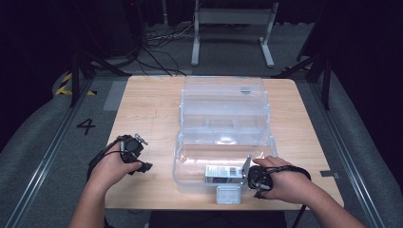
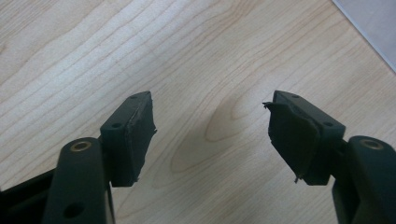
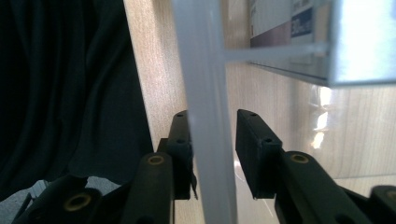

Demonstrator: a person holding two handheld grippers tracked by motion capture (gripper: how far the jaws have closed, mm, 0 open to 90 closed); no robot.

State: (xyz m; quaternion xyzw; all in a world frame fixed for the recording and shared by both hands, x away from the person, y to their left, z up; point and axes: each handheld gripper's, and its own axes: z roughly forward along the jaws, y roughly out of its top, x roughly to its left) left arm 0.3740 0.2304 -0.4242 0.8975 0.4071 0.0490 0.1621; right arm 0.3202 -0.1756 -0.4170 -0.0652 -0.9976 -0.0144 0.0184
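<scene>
Dark curtains and cables ring a light wooden table (image 1: 142,109); a clear plastic box (image 1: 223,123) sits across its middle, running from the far edge toward the near edge, with its lid thrown back at the far side; a small printed carton (image 1: 222,174) lies inside the near section, close to the near wall. The right gripper (image 1: 252,176) reaches in at the near right corner of the box; in the right gripper view its 2 jaws straddle the box's translucent near wall (image 3: 205,116), one outside and one inside, nearly closed on it, though whether both pads press the plastic cannot be told. The left gripper (image 1: 135,154) hovers over bare wood near the near left corner, its jaws wide apart and empty. The carton lies just beyond the right gripper's tips, its long axis parallel to the near edge; the right hand (image 1: 285,183) is much nearer it than the left.
</scene>
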